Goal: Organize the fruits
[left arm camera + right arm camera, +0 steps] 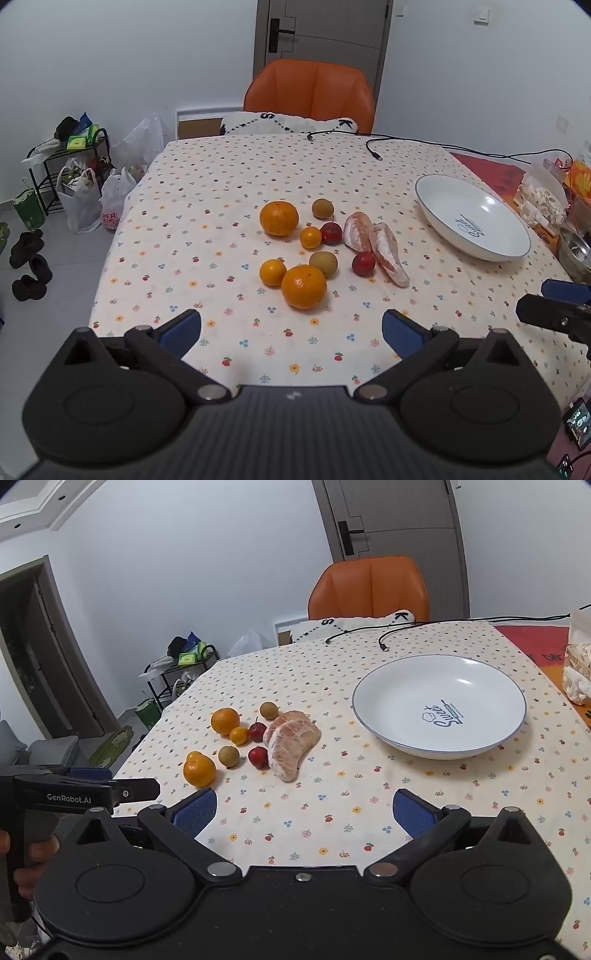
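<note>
Step in hand: nothing is gripped yet; judged from the layout, a first fruit is to be chosen and carried to the white bowl (439, 705).
Left tongs (291, 332): spread wide, empty, held low over the tabletop (221, 177) just short of the fruit cluster.
Right tongs (306, 810): also spread and empty, aimed between the cluster and the bowl.
Fruit: a loose group is laid mid-tabletop, the bowl well apart on its right and empty.
Nearest piece: the large orange (304, 286) is touched by a smaller orange (272, 272) and sits just beside a brown round fruit (323, 263).
Best first pick: the near orange is probably best taken by the left tongs, since it lies straight ahead.
Grip: the pads should be closed across its widest part, gently, as round fruit is likely to roll.
Caution: neighbours may be nudged; a straight lift is advised.
Soft items: the peeled pomelo segments (373, 242) are likely fragile and should be squeezed lightly.
Red fruits: the two small ones (364, 263) are probably better left until space is cleared.
</note>
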A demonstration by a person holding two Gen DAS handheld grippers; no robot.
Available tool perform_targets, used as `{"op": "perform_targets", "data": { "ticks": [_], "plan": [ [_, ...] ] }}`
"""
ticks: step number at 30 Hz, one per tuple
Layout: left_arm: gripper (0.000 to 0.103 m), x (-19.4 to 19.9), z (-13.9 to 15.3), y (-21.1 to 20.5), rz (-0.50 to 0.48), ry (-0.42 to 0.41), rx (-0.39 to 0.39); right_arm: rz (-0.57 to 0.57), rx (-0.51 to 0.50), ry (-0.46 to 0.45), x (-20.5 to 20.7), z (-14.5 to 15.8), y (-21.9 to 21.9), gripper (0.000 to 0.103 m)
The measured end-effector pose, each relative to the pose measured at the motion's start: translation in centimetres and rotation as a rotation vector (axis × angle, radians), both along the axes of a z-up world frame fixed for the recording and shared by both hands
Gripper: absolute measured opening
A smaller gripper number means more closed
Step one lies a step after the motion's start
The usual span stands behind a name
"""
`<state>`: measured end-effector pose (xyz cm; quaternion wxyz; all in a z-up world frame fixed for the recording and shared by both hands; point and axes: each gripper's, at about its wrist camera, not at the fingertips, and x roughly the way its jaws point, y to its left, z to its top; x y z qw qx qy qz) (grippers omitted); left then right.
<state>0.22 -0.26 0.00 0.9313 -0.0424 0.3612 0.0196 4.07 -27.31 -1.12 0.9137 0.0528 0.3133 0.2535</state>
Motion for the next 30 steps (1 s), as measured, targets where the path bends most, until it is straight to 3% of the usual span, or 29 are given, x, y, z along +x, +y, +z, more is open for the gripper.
{"op": "perform_targets", "data": {
  "ticks": [30],
  "plan": [
    [0.103,-0.3,0.37,0.07,-0.002,-0.009,0.0,0.009,-0.013,-0.009,-0.28,0.1,0.34,0.103]
  ]
}}
